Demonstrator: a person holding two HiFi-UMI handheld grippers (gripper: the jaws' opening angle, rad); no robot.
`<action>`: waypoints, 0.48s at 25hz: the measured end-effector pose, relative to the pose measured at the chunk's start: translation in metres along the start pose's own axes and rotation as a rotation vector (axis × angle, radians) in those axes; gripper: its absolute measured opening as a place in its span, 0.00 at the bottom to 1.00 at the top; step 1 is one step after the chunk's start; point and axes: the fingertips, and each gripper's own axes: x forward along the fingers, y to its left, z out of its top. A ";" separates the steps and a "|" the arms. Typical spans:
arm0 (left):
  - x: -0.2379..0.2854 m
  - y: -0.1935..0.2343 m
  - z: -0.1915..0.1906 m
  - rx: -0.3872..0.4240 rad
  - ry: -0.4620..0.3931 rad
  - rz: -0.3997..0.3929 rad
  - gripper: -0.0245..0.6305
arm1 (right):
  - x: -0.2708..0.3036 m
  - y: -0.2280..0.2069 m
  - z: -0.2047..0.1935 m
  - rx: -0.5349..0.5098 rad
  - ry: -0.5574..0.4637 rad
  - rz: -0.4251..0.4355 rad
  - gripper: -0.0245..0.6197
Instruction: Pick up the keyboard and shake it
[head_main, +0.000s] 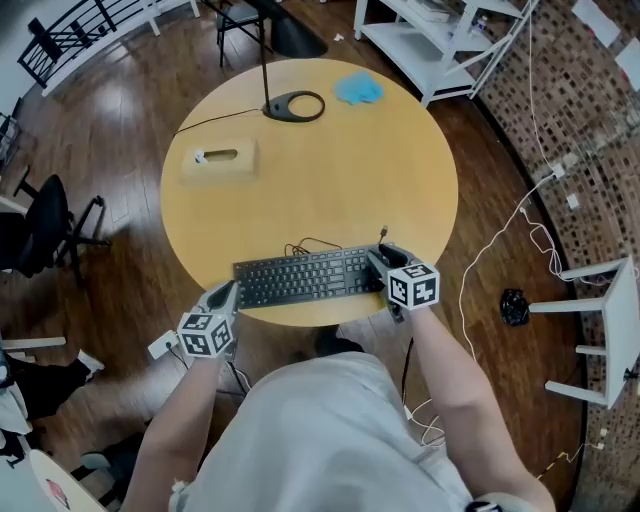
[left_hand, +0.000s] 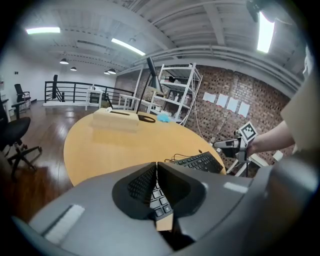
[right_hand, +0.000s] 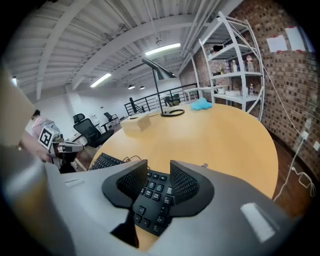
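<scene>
Keyboard (head_main: 300, 278): lies flat on the round table (head_main: 320, 170), at its near edge, lower centre of the head view; black, with its cable (head_main: 310, 244) looped just behind it.
Left gripper (head_main: 228, 292): at the keyboard's left end; jaws clenched together, tips meeting, with keys showing just below them in the left gripper view (left_hand: 156, 167).
Right gripper (head_main: 378, 258): over the keyboard's right end; jaws released, standing apart, keys visible in the gap between them (right_hand: 159, 175).
Box (head_main: 218, 160): upper left of the table.
Lamp base (head_main: 293, 106): far edge, top centre.
Blue cloth (head_main: 358, 90): just right of the lamp base.
</scene>
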 end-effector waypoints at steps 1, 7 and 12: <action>0.003 0.004 -0.003 -0.008 0.013 0.010 0.06 | 0.001 -0.008 -0.003 0.032 0.017 -0.017 0.28; 0.019 0.016 -0.024 -0.099 0.122 0.013 0.32 | 0.004 -0.049 -0.028 0.165 0.121 -0.098 0.45; 0.032 0.030 -0.039 -0.109 0.214 0.022 0.47 | 0.013 -0.049 -0.040 0.176 0.207 -0.075 0.56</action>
